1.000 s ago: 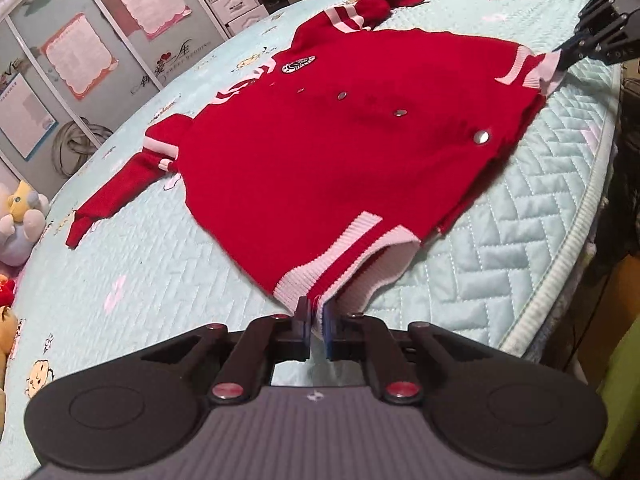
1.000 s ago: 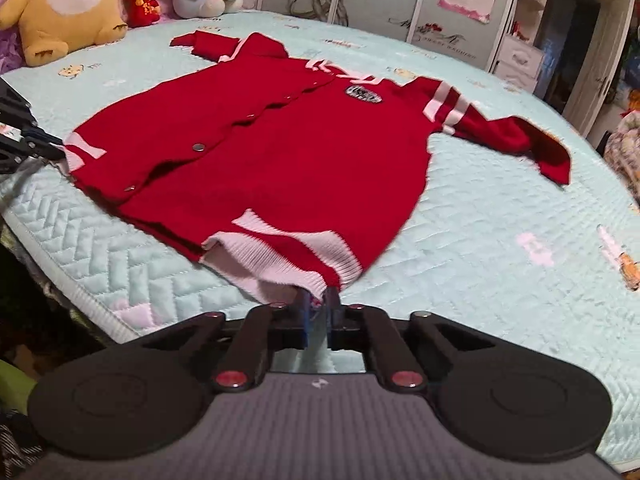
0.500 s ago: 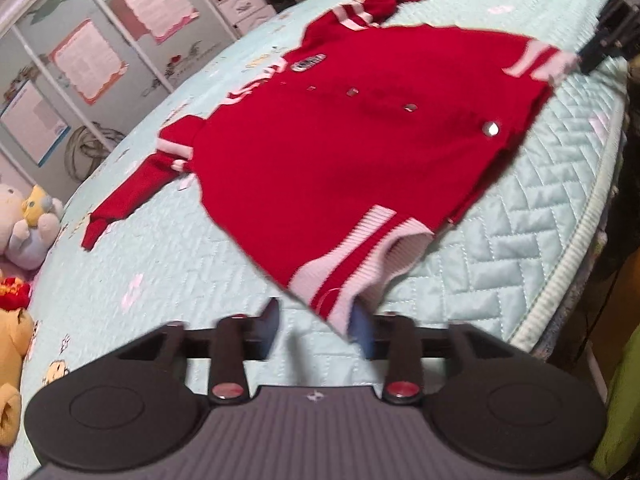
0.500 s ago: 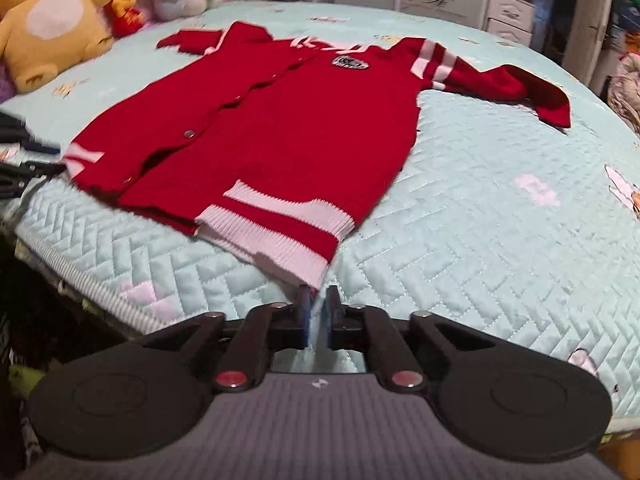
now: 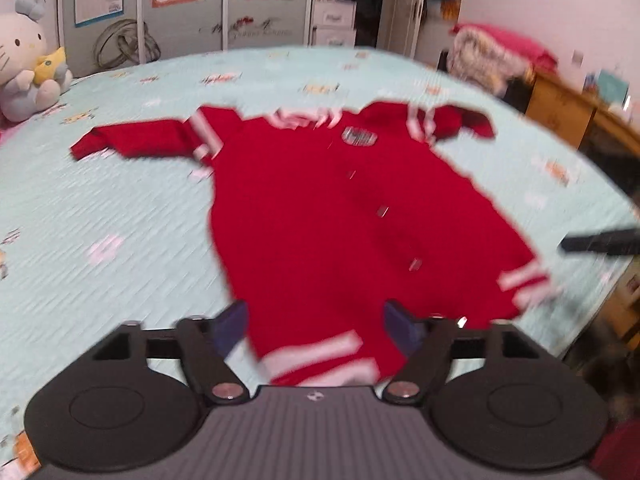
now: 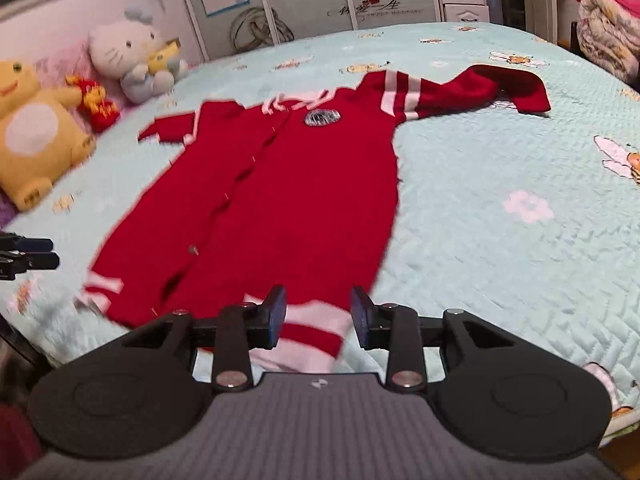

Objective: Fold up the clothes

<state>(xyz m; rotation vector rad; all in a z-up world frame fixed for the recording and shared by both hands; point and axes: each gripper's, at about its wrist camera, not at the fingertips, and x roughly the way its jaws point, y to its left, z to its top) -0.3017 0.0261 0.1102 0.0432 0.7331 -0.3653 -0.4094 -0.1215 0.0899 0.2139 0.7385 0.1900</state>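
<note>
A red knit cardigan (image 5: 320, 216) with white stripes at hem, cuffs and collar lies flat, buttoned and face up on the light blue quilt (image 5: 120, 208), both sleeves spread out. My left gripper (image 5: 316, 326) is open, hovering at the hem's left corner with the striped hem showing between its fingers. The right gripper (image 6: 319, 316) is open too, over the hem's right corner on the cardigan (image 6: 288, 200). Neither holds cloth. Each gripper shows in the other's view: the right gripper (image 5: 600, 242) past the hem, the left gripper (image 6: 28, 254) beside the other corner.
Plush toys sit at the bed's far left: a white cat (image 6: 128, 60) and a yellow bear (image 6: 36, 132). A bundled blanket (image 6: 608, 32) and wooden furniture (image 5: 560, 108) stand to the right. The quilt's front edge (image 6: 48, 332) drops off just behind the hem.
Both grippers were shut on the hem corners, the hem pulled toward the bed edge. Both have let go and opened, and their views have swung to look up along the cardigan.
</note>
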